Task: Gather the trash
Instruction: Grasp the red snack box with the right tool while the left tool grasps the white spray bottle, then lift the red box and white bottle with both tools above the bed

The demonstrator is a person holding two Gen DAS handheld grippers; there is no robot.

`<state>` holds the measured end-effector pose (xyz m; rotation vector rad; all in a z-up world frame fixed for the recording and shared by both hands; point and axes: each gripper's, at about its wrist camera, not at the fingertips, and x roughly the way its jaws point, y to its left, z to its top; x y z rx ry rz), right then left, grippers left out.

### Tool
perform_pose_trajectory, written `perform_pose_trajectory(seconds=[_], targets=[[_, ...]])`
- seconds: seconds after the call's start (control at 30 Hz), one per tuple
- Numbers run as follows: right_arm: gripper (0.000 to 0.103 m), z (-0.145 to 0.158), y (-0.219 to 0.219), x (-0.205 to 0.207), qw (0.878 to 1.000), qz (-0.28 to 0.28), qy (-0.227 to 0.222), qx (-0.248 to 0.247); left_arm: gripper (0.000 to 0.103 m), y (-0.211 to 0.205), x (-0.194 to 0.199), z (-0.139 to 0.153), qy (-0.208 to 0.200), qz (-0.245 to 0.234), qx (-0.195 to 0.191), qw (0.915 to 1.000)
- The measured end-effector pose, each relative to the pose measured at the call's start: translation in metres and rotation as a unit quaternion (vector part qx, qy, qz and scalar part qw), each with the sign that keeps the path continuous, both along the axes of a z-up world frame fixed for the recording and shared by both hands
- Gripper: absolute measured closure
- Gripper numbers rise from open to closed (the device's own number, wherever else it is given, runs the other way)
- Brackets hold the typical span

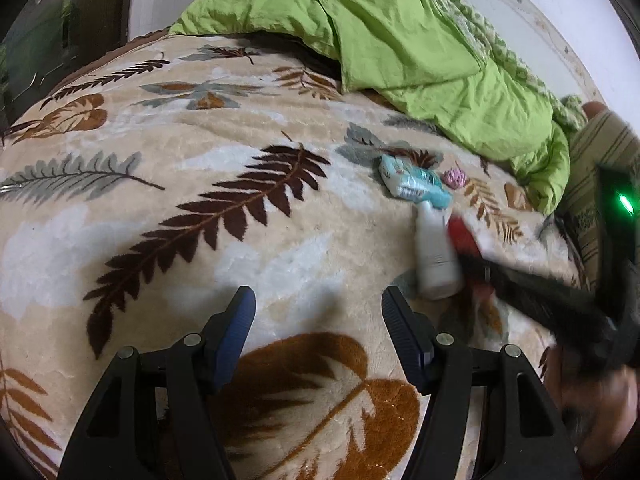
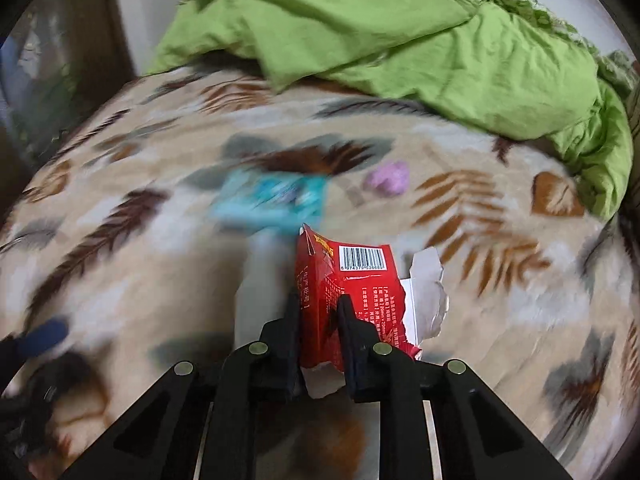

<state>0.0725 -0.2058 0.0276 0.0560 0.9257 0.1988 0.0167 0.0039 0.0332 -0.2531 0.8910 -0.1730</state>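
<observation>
Right gripper [image 2: 318,308] clamped on a torn red wrapper [image 2: 344,280] with barcode, held over the leaf-print blanket [image 1: 200,140]. Left gripper [image 1: 318,304] released, nothing between the fingers. White bottle [image 1: 434,256] lies at 1 o'clock from it, teal packet [image 1: 414,182] touching its far end, pink wad [image 1: 456,178] just beside. Green duvet [image 1: 400,40] at 12.

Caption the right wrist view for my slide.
Right gripper clamped on torn red wrapper above leaf-patterned blanket.
</observation>
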Motion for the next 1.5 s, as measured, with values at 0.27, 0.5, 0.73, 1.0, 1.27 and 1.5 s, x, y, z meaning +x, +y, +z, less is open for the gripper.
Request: perform_pose_trajectory(seconds=[0.27,0.5,0.73,1.0,1.27,1.5], targets=[[0.090,0.034,-0.011,-0.073,0.992,-0.035,-0.036,0.119,0.039,0.002,-0.002,0.017,-0.041,-0.001,-0.007,0.9991],[0.090,0.039,-0.028,-0.130,0.981,-0.105,-0.085,0.139,0.042,-0.045,0.026,0.023,-0.018,-0.110,0.009,0.9937],[0.090,0.029,-0.043,-0.141,0.972,-0.128,-0.089,0.175,0.070,-0.083,0.061,-0.013,0.041,-0.141,0.067,0.9868],[0.090,0.028,-0.030,-0.147,0.974,-0.107,-0.100,0.173,0.074,-0.071,0.046,-0.016,0.031,-0.139,0.050,0.9886],[0.090,0.033,-0.012,-0.169,0.976,-0.091,-0.110,0.163,0.074,-0.042,-0.031,-0.010,0.069,-0.166,0.030,0.9832],[0.090,0.035,-0.003,-0.193,0.975,-0.085,-0.118,0.167,0.074,-0.020,-0.079,-0.005,0.075,-0.171,0.033,0.9819]])
